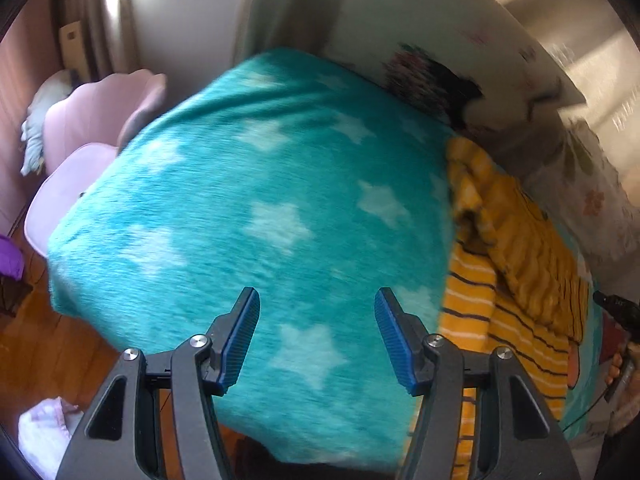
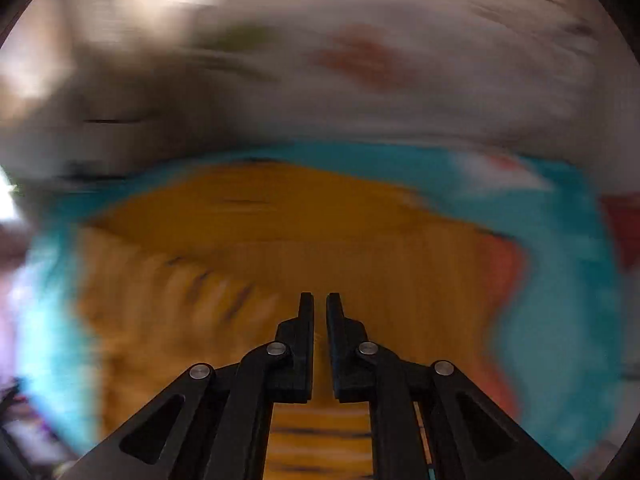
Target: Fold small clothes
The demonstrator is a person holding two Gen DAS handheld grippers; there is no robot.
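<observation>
Nearest the left wrist camera, the left gripper [image 1: 317, 308] hangs half open and empty over a teal star-patterned blanket [image 1: 248, 208]. Beside it, the yellow striped garment [image 1: 516, 264] lies rumpled, its lower edge hidden behind the gripper's frame. From the right wrist, the right gripper [image 2: 319, 304] is closed, seemingly empty, above the blurred garment. Farther back everything smears; a patterned cloth [image 2: 400, 80] is barely readable.

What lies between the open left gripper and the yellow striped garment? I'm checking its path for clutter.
Only bare teal star blanket separates the left gripper from the yellow striped garment, seen in the left wrist view.
</observation>
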